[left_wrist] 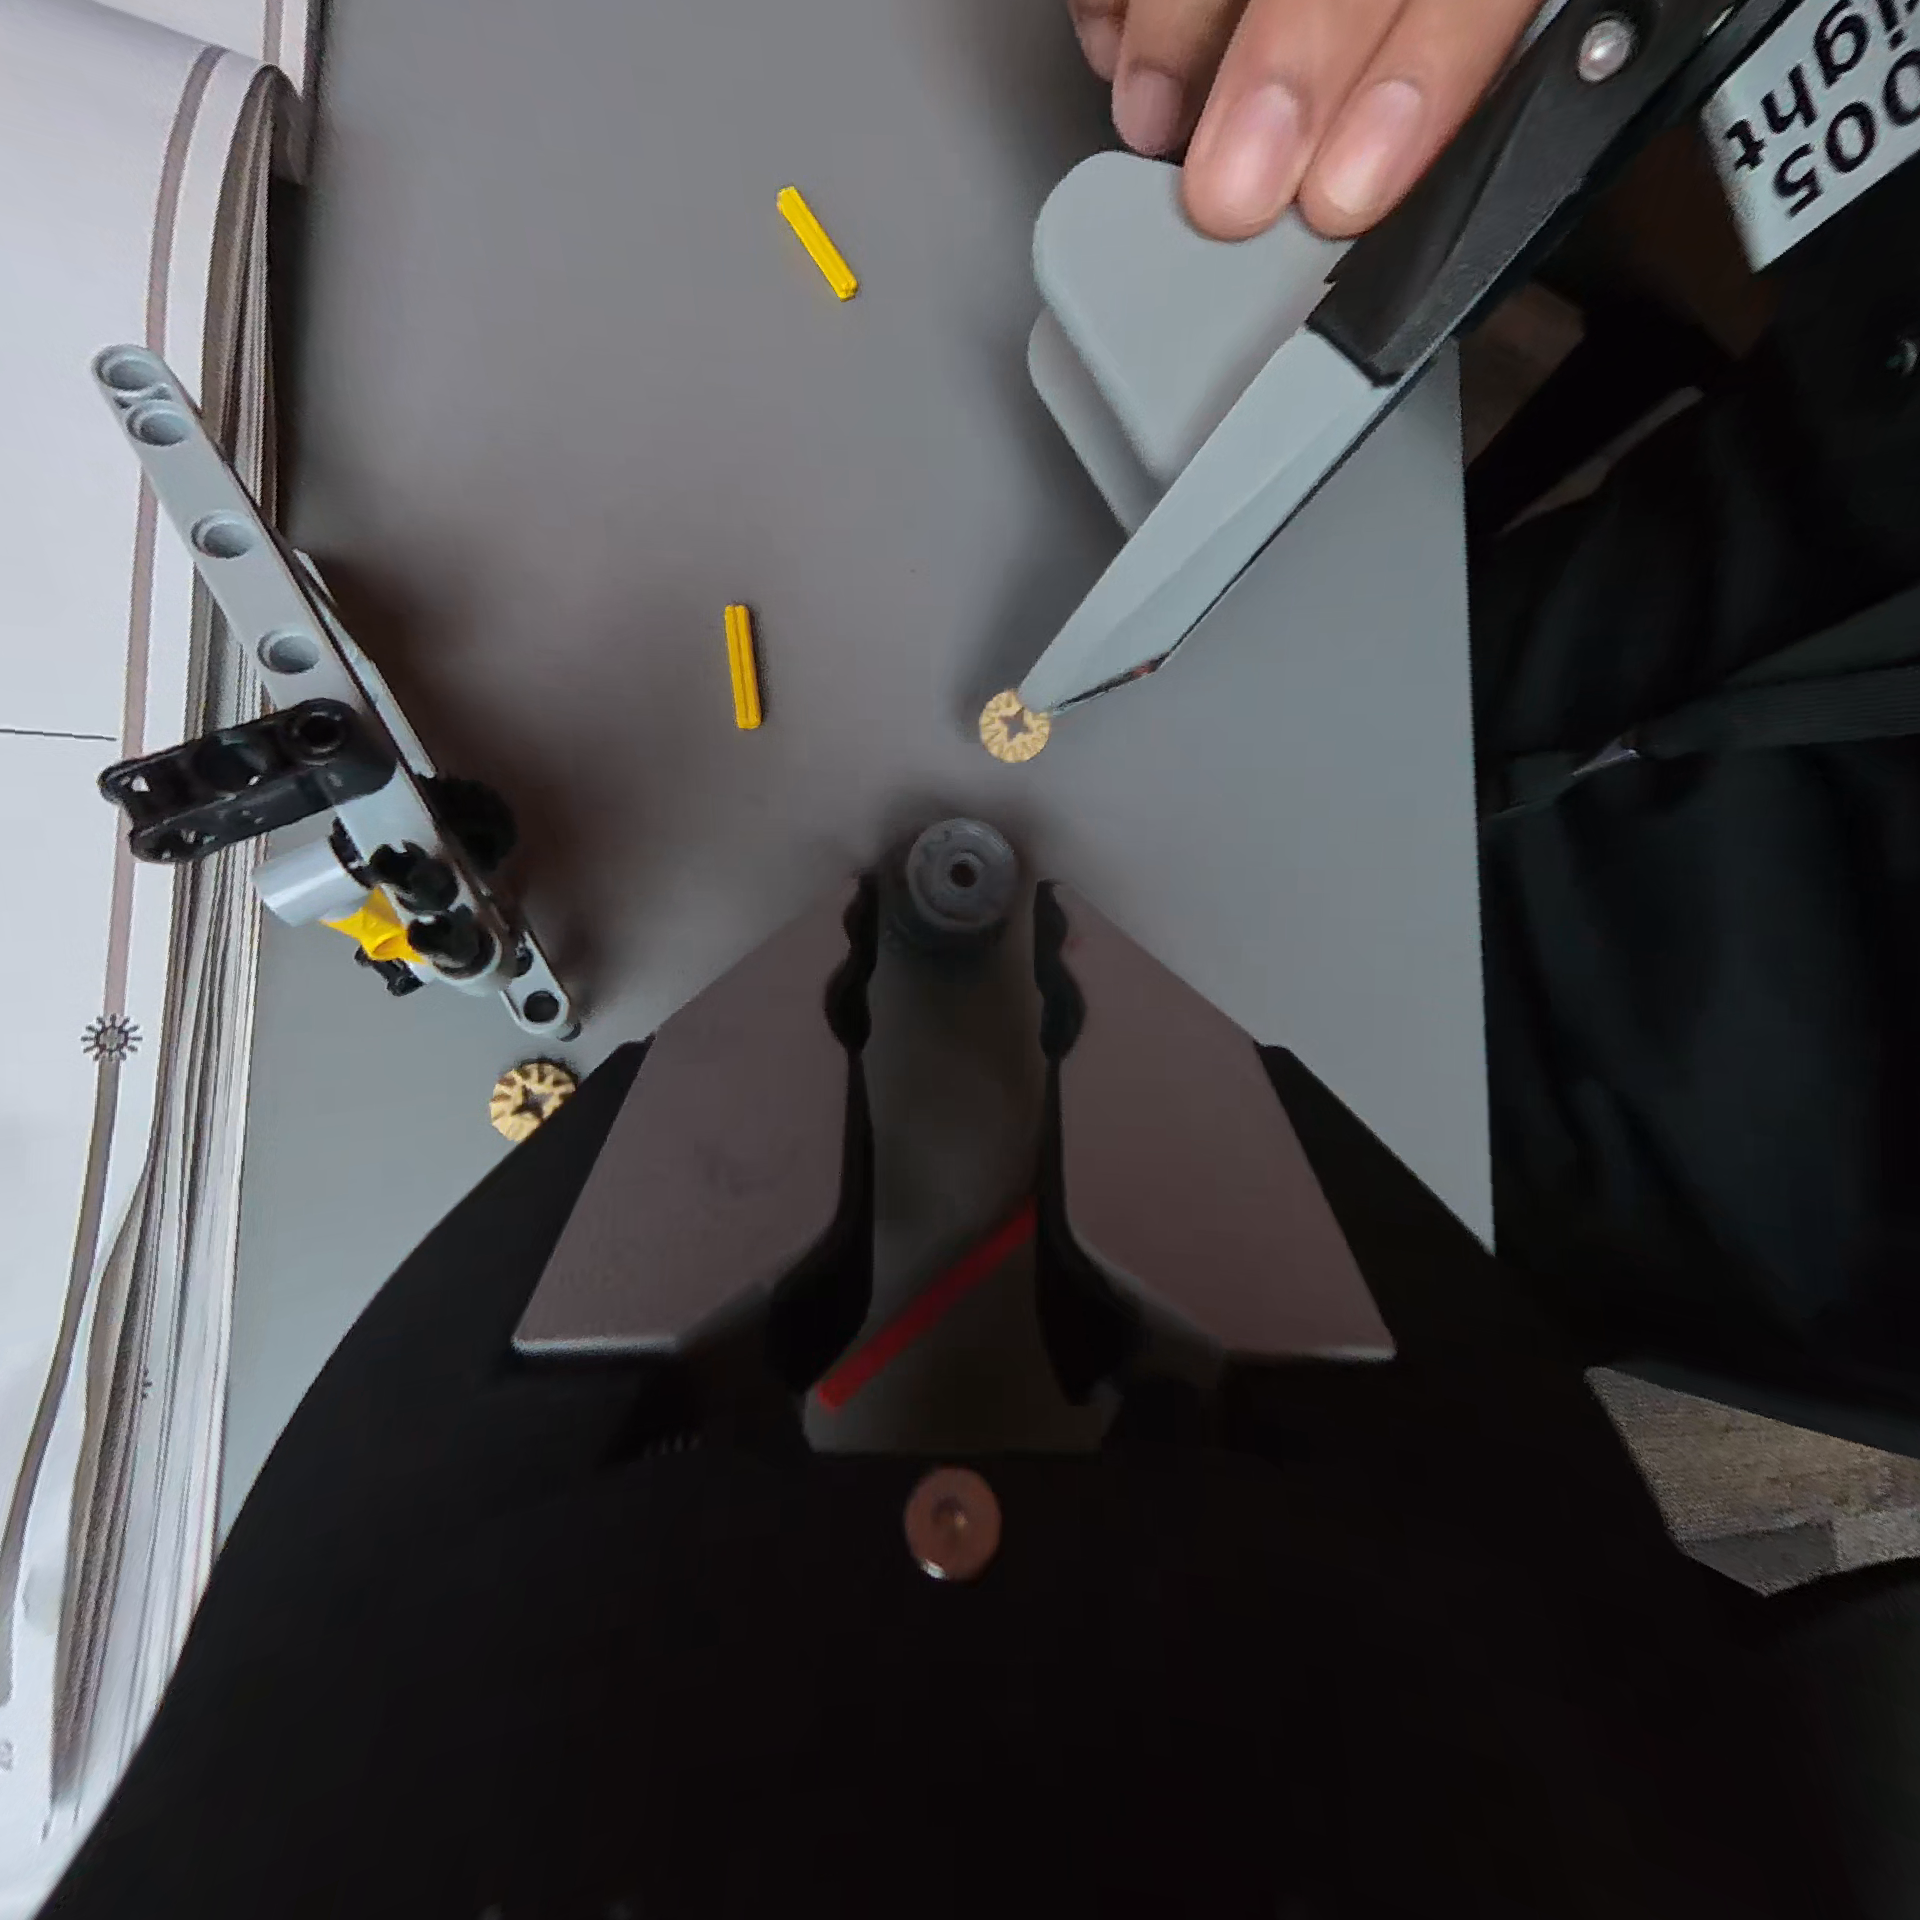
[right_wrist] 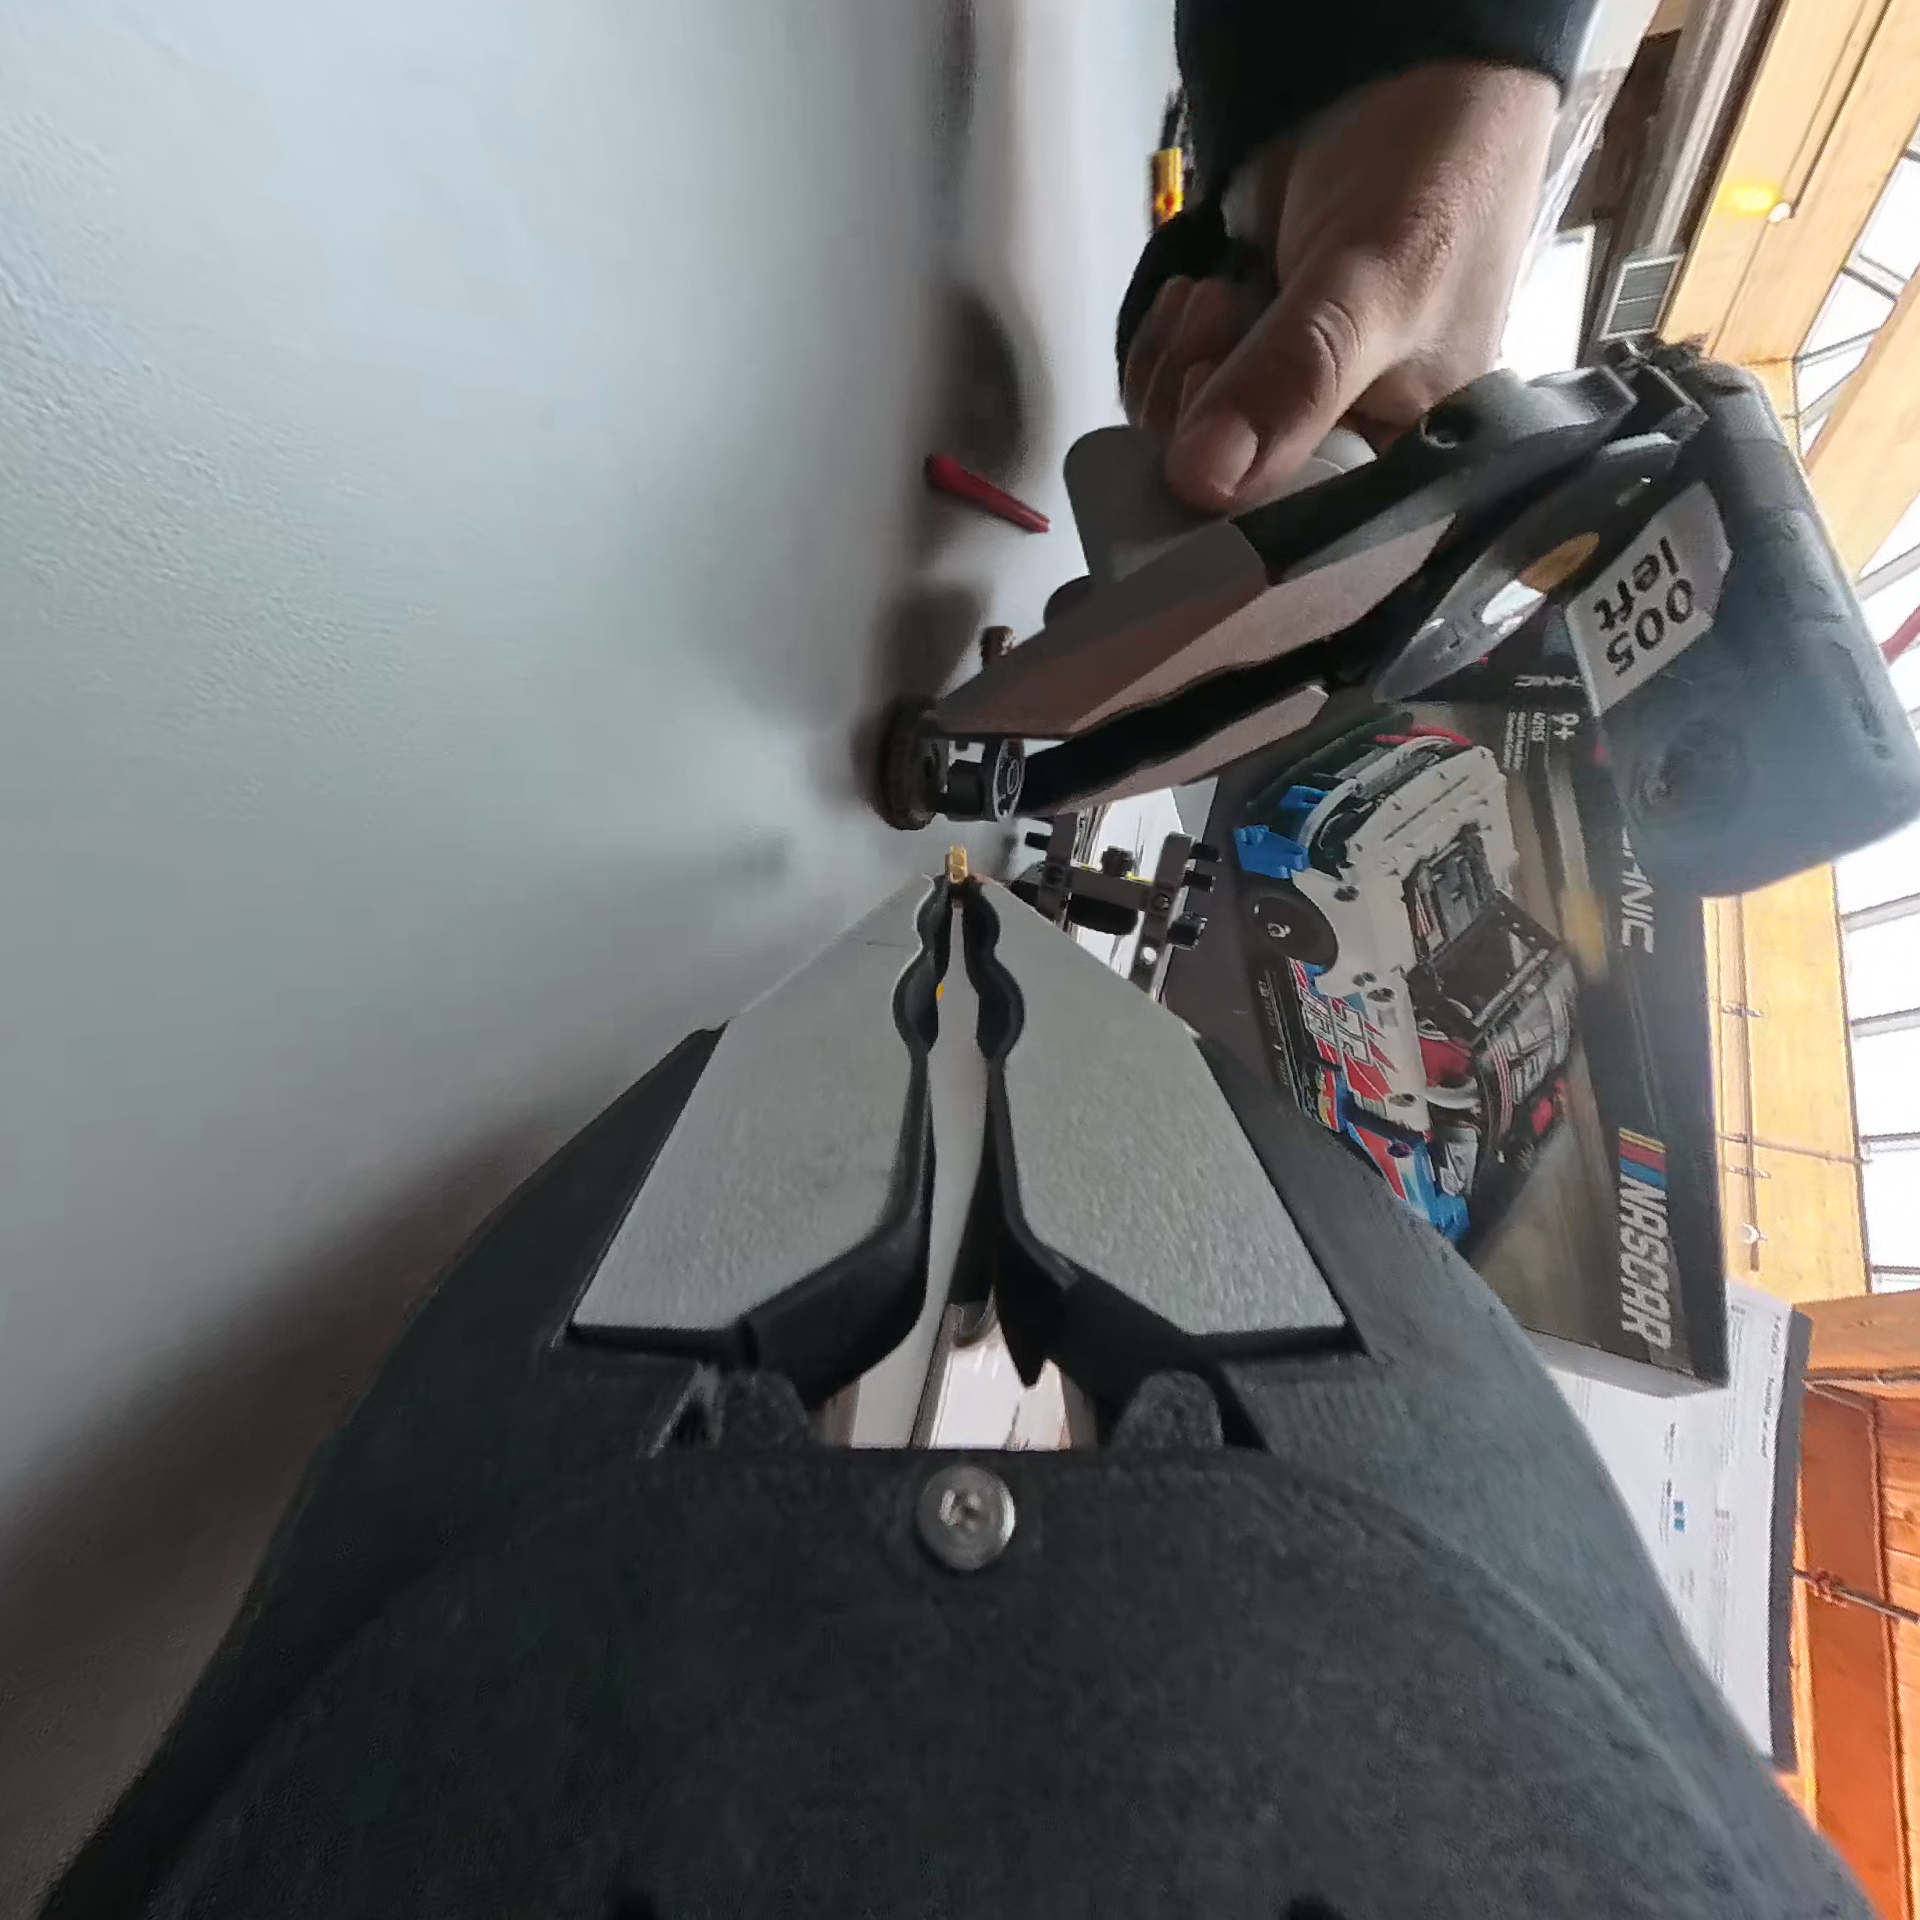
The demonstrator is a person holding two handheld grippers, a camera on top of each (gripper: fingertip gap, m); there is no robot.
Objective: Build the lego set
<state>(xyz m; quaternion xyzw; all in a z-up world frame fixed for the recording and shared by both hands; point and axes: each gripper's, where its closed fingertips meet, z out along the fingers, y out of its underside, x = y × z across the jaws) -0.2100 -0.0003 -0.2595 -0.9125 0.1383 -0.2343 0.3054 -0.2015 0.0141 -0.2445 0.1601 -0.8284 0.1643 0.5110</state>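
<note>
My left gripper [left_wrist: 954,899] is shut on a dark grey round part [left_wrist: 961,875] and holds it upright on the grey table [left_wrist: 582,436]. A red axle [left_wrist: 925,1311] lies under its fingers. My right gripper [right_wrist: 956,896] comes in from the upper right in the left wrist view [left_wrist: 1049,709], with its jaws nearly closed and its tips nipping the edge of a small tan gear [left_wrist: 1014,725]. The right wrist view shows the left gripper [right_wrist: 987,774] pressing its dark part [right_wrist: 920,774] onto the table.
A second tan gear [left_wrist: 532,1099] and two yellow axles [left_wrist: 817,242] [left_wrist: 743,665] lie loose. A grey beam assembly with black and yellow parts [left_wrist: 312,707] rests against the instruction booklet [left_wrist: 94,623] on the left. The set's box [right_wrist: 1455,987] stands behind. My left and right fingertips are right by each other.
</note>
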